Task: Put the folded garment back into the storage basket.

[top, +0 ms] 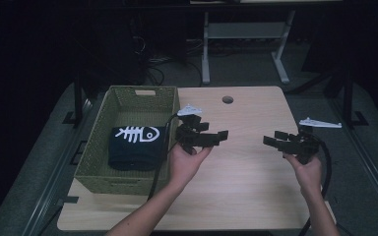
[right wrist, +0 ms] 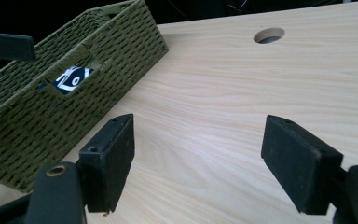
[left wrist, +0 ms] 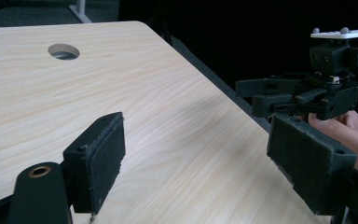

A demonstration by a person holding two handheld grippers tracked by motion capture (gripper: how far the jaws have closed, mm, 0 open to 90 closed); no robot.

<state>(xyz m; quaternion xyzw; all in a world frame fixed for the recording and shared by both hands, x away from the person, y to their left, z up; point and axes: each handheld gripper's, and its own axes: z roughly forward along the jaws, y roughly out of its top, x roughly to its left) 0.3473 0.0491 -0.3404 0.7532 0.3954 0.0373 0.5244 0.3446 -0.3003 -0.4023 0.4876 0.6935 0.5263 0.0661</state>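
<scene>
Fingers [right wrist: 112,163] of the right gripper [top: 275,141] and those of the left gripper [top: 215,137] stand wide and bare above the wooden table [top: 246,187], well apart from the folded dark fish-bone garment [top: 137,146] lying in the green woven basket [top: 96,142].

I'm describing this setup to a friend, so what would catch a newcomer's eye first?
The green woven basket at the wooden table's left edge, holding a folded dark cloth with a white fish-skeleton print. Then the two black tools, left tool and right tool, held open above the bare tabletop, tips facing each other.
</scene>
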